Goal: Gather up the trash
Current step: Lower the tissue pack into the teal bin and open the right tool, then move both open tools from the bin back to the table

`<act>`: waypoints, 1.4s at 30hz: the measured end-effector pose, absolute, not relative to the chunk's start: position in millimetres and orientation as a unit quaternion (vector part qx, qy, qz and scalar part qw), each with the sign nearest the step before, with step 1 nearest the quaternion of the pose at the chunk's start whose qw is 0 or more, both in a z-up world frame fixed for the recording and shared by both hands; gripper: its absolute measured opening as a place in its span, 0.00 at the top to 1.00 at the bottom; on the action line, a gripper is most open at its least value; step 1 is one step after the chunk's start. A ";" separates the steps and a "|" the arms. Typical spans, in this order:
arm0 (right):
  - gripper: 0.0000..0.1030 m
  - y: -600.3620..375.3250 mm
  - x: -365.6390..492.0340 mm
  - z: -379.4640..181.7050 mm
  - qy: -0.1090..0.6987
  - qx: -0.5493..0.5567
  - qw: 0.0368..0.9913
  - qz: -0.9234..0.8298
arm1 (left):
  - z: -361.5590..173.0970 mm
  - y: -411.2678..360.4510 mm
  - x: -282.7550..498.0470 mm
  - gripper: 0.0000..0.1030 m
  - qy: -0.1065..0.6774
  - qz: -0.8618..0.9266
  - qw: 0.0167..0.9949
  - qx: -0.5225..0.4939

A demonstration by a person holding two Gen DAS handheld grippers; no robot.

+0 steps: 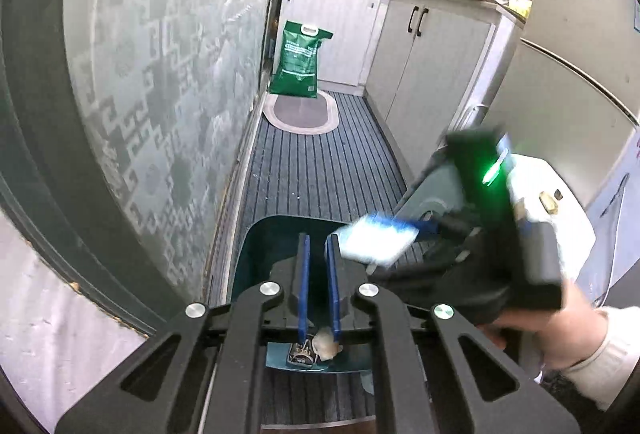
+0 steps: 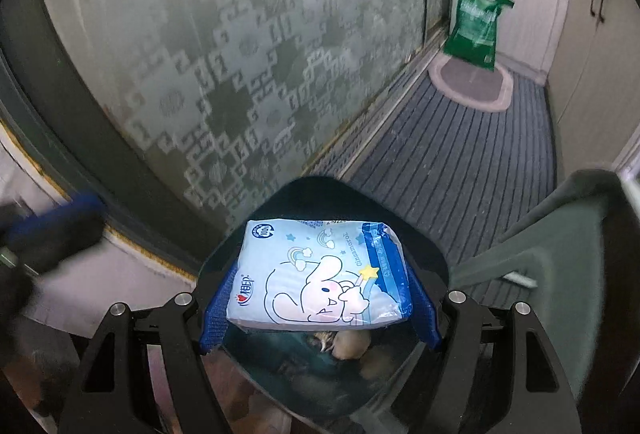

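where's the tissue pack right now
The tissue pack is clamped between the right gripper fingers, held directly over the open dark trash bin, beside the frosted glass door.

The open bin (image 2: 320, 189) sits just beside the patterned glass door (image 2: 208, 45), which blocks that side. The tissue pack (image 2: 320, 274), clamped in the right tongs (image 2: 320, 298), covers most of the bin mouth. The left tongs (image 1: 319, 286) occupy the near rim. The striped floor mat (image 1: 320, 161) between the glass door and the cabinets (image 1: 436, 61) is free up to the green bag (image 1: 298, 59).
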State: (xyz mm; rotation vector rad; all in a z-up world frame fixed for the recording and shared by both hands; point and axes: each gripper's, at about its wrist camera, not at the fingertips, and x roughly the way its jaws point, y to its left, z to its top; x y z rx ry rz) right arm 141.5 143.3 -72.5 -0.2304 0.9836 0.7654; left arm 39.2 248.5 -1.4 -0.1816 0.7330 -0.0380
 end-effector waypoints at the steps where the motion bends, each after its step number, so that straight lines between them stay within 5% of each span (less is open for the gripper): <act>1: 0.28 145.3 140.6 -77.3 0.465 -0.110 0.802 0.359 | 0.8 248.4 38.9 0.91 0.356 -0.019 0.930 -0.089; 15: 0.28 152.0 137.6 -161.8 0.535 -0.161 0.761 0.328 | 17.9 240.5 31.0 0.92 0.338 -0.027 0.937 -0.088; 18: 0.17 154.0 136.7 -172.5 0.547 -0.180 0.749 0.328 | 20.2 239.4 30.3 0.92 0.335 -0.030 0.938 -0.088; 22: 0.17 151.8 133.3 -172.2 0.546 -0.181 0.748 0.330 | 23.9 236.8 30.0 0.92 0.328 -0.031 0.940 -0.084; 38: 0.41 131.1 106.6 -53.3 0.452 -0.116 0.789 0.400 | 62.0 234.6 22.0 0.91 0.282 -0.015 0.954 -0.097; 42: 0.48 106.8 102.1 -11.3 0.411 -0.102 0.811 0.403 | 74.2 221.1 23.1 0.81 0.270 -0.022 0.958 -0.096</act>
